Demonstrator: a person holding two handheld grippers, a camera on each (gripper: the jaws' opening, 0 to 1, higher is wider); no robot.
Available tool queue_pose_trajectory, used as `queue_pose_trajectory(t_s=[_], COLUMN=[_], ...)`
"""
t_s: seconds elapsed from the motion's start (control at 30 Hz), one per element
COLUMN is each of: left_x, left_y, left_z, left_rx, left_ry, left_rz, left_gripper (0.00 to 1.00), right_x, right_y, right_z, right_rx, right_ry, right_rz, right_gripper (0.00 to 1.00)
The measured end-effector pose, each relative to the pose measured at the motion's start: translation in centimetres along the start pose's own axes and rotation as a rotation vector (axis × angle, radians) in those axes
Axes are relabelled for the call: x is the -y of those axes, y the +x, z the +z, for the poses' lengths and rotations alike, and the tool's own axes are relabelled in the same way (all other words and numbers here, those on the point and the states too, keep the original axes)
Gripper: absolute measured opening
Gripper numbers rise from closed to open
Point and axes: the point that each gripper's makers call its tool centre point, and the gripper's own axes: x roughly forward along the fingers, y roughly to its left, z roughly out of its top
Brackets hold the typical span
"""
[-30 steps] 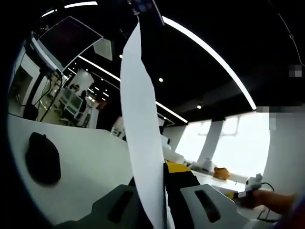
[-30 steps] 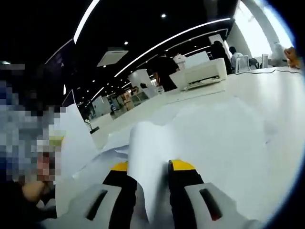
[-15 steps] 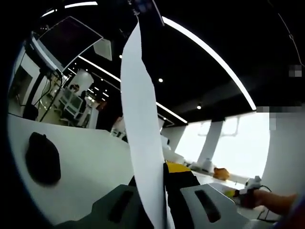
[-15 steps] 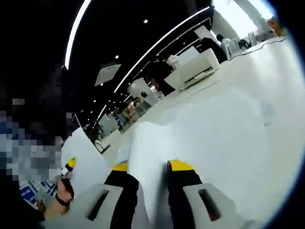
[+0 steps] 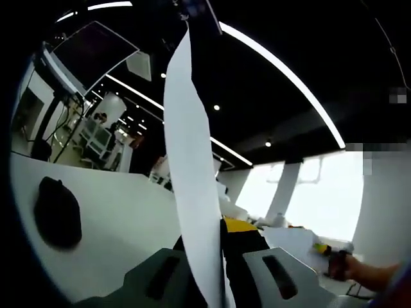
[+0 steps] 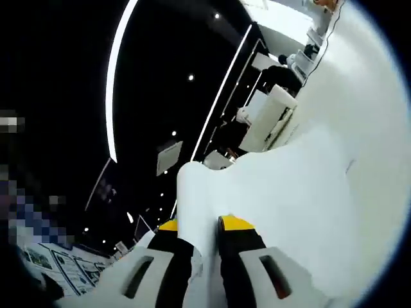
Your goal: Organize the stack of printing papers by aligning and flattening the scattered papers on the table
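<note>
A white sheet of paper (image 5: 189, 167) stands edge-on between my left gripper's jaws and rises to the top of the left gripper view. My left gripper (image 5: 212, 240) is shut on the sheet's lower edge. At the right of that view a hand holds the right gripper (image 5: 337, 256) beside more white paper (image 5: 295, 239). In the right gripper view, my right gripper (image 6: 198, 232) is shut on the curled edge of a paper sheet (image 6: 276, 186). That sheet spreads away to the right over the white table (image 6: 379, 96).
A black rounded object (image 5: 58, 213) lies on the white table (image 5: 128, 224) to the left. A white printer-like box (image 6: 275, 119) stands at the table's far side, with seated people (image 6: 277, 72) behind it. Monitors and desks (image 5: 96, 138) fill the background.
The right gripper view has tilted and rolled upward with its paper still held. In the left gripper view, the right gripper and its paper have shifted left; the upright sheet is unchanged.
</note>
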Motion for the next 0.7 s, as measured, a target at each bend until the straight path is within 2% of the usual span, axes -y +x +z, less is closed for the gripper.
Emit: queue_pose_trajectory(t_s=[0.13,0.3,0.57,0.67,0.7], left_x=[-0.1,0.0,0.0,0.0,0.0], left_y=[0.0,0.0,0.0,0.0,0.0], left_z=[0.0,0.0,0.0,0.1,0.1], left_rx=[0.0,0.0,0.0,0.002,0.002], left_ry=[-0.002,-0.005,-0.01,-0.014,-0.015], left_rz=[0.001,0.0,-0.003,-0.003,-0.003], left_gripper=[0.06,0.06,0.06,0.06,0.06], right_x=[-0.4,-1.1,-2.6,-4.0,-4.7], right_y=[-0.3,-0.7,-1.2,-1.6,-1.7], right_z=[0.2,1.3,2.2,2.1,1.5], right_rx=[0.003,0.04,0.092,0.115,0.117], right_ry=[0.056,0.122,0.107,0.082,0.076], right_rz=[0.048,0.129,0.207,0.247,0.252], right_gripper=[0.13,0.14,0.15,0.15,0.15])
